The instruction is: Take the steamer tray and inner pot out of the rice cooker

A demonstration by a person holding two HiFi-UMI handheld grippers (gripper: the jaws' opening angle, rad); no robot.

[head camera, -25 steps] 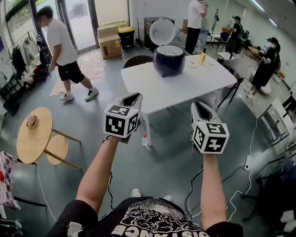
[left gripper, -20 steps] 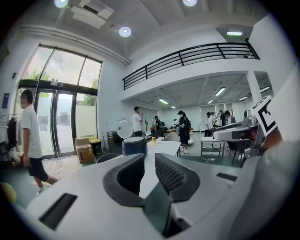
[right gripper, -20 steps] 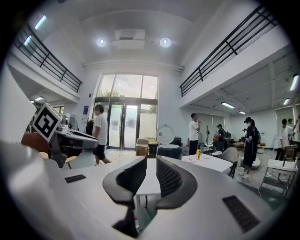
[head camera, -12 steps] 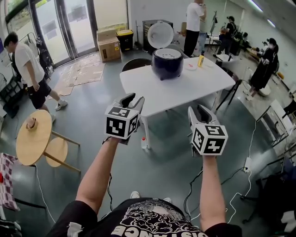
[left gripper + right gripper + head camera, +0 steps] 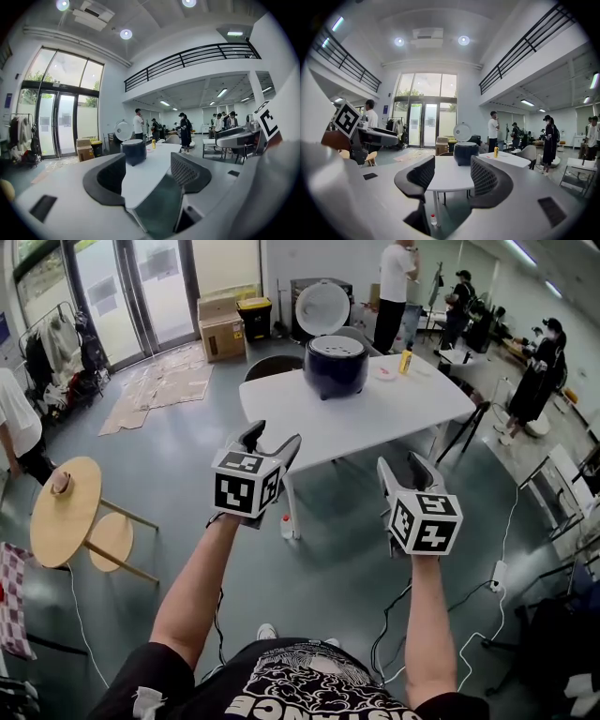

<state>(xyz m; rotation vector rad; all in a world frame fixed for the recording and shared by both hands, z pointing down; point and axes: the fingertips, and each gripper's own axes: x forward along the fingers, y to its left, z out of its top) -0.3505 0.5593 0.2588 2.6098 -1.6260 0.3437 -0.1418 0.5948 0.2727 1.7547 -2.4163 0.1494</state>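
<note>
The cooker (image 5: 336,365) sits on the white table (image 5: 375,418), at the top middle of the head view. Its round lid (image 5: 322,307) is up. The left gripper (image 5: 272,439) and the right gripper (image 5: 405,467) are in the middle of the frame, away from the cooker. Both pairs of jaws are opening wide, with nothing between them. The inside of the cooker cannot be seen.
</note>
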